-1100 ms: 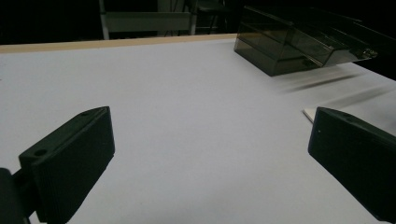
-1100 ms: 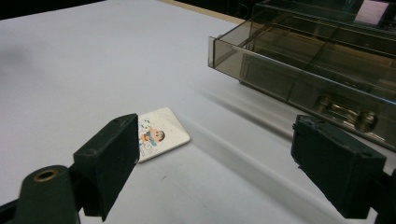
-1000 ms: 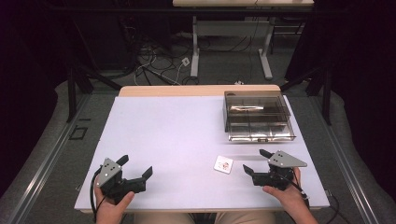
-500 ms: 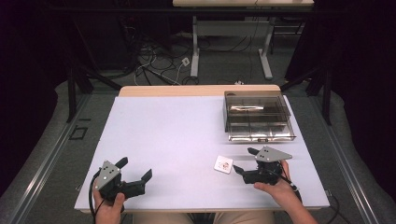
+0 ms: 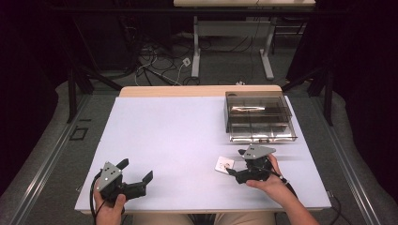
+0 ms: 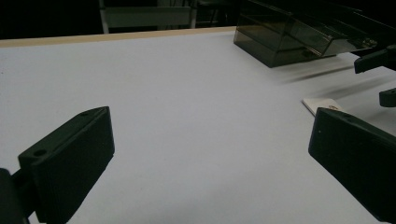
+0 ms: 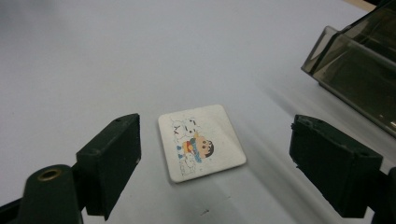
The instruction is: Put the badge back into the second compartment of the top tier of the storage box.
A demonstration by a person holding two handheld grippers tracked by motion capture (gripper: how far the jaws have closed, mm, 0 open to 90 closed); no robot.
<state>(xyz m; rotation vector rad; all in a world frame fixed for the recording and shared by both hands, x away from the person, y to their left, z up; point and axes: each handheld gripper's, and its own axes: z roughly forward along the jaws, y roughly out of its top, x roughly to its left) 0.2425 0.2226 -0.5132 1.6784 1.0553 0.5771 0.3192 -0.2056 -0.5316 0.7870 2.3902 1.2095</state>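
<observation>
Setting is reading as a lab or recording workspace rather than a home: a white work table (image 5: 187,140) is standing alone on grey carpeted floor (image 5: 47,154), with black curtains (image 5: 28,56) hanging around it on dark frame legs. Loose cables and a power strip (image 5: 186,61) are lying on the floor behind it, beside the metal legs of a second desk (image 5: 234,28). A smoked clear plastic compartment box (image 5: 259,117) is sitting on the table.

A smoked clear compartment box (image 5: 259,117) is seen near the tabletop's (image 5: 173,136) far right corner.
</observation>
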